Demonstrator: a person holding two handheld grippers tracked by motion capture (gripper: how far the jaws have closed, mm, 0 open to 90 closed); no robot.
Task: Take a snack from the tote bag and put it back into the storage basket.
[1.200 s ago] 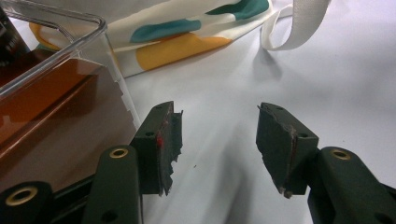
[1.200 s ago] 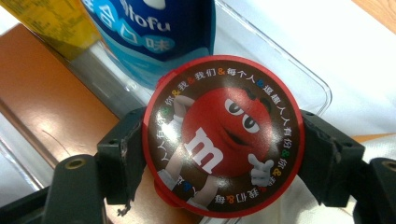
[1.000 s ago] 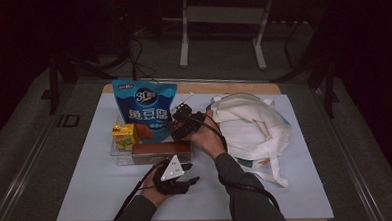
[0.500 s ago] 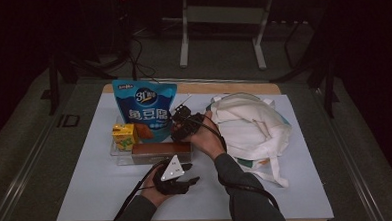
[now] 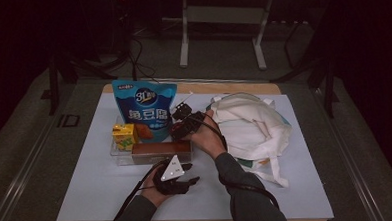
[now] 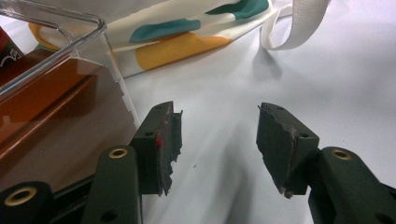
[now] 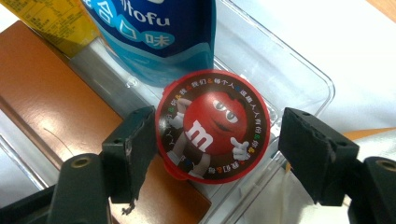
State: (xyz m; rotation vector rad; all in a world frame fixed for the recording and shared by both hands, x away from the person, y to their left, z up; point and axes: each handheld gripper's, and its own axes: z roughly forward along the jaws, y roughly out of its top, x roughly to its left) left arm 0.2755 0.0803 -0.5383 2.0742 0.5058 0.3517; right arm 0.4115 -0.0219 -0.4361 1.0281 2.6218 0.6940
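M&M's tub (image 7: 212,127) stands upright, red lid up, in the clear tray's (image 7: 299,70) end by the corner wall, touching the brown box (image 7: 56,112); blue "tofu" pouch (image 7: 154,32) just behind. Right gripper (image 7: 212,140) straddles the lid, jaws apart: left pad at the rim, right pad clear. Left gripper (image 6: 215,140) jaws apart, nothing between them, low over bare white mat (image 6: 224,84) beside the tray; tote bag (image 6: 187,32) ahead.
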